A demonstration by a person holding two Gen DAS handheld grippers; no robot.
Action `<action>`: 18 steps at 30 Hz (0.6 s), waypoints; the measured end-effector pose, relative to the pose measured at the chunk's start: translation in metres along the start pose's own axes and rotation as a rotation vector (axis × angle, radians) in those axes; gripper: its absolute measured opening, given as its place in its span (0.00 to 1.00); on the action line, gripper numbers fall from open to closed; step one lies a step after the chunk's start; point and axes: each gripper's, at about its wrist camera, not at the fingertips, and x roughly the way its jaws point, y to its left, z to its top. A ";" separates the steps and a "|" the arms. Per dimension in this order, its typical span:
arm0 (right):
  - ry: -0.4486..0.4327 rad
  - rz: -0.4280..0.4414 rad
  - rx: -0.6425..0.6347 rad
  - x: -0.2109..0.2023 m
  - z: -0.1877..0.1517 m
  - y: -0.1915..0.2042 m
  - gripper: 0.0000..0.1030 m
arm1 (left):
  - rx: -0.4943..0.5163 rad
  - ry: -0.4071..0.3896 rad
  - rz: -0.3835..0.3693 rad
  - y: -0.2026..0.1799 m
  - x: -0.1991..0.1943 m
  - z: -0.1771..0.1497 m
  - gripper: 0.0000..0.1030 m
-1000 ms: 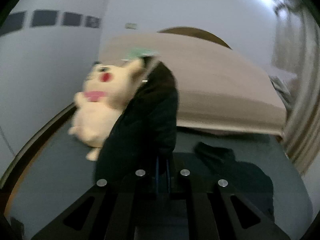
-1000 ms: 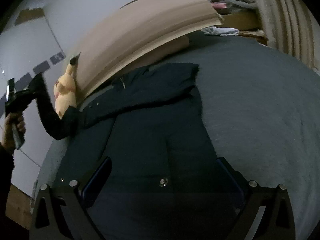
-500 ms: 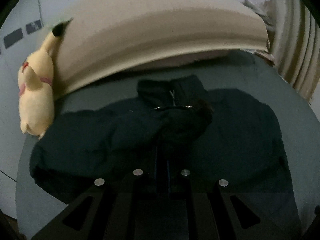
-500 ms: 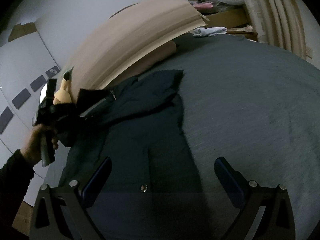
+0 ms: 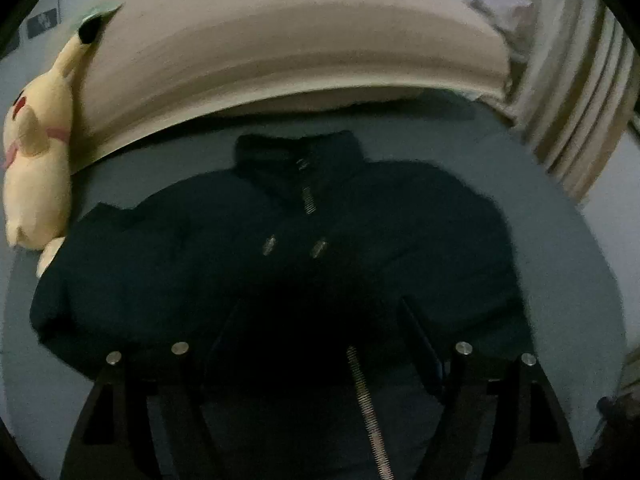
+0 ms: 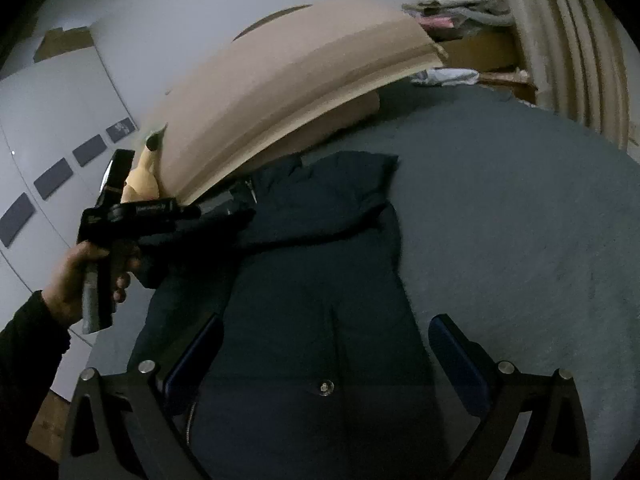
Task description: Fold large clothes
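A dark navy jacket (image 5: 400, 232) lies spread front-up on the grey bed, collar toward the headboard, zip and snaps showing. One sleeve is folded across its chest (image 6: 332, 200). My left gripper (image 5: 320, 320) hovers low over the chest with its jaws opening; only loose jacket cloth lies beneath them, none of it pinched. In the right wrist view a hand holds this left gripper (image 6: 236, 210) above the jacket's left shoulder. My right gripper (image 6: 324, 356) stands open over the jacket's lower front, fingers wide apart and not touching the cloth.
A yellow plush toy (image 5: 36, 160) leans on the beige headboard (image 5: 280, 52) at the far left. Curtains (image 5: 580, 120) hang at the right. A pile of clothes (image 6: 452, 4) sits beyond the bed corner. Bare grey bedcover (image 6: 520, 240) stretches to the jacket's right.
The left gripper brought the sleeve down from beside the plush toy onto the jacket's chest, then its jaws parted and let it go. The right gripper drew back a little from the jacket.
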 end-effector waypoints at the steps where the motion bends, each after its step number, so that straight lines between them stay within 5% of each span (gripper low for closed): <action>1: 0.000 -0.005 -0.001 -0.002 0.000 0.000 1.00 | -0.007 -0.014 -0.012 -0.003 -0.004 0.002 0.75; 8: 0.016 0.063 0.040 0.003 0.020 0.004 1.00 | -0.127 -0.194 -0.070 0.039 -0.071 -0.009 0.76; 12: 0.084 0.256 0.156 0.032 0.040 0.023 1.00 | -0.255 -0.250 -0.026 0.102 -0.096 -0.038 0.76; 16: 0.229 0.501 0.357 0.109 0.058 0.056 1.00 | -0.418 -0.247 0.007 0.163 -0.099 -0.074 0.76; 18: 0.298 0.536 0.427 0.150 0.059 0.074 1.00 | -0.492 -0.228 0.011 0.190 -0.097 -0.098 0.76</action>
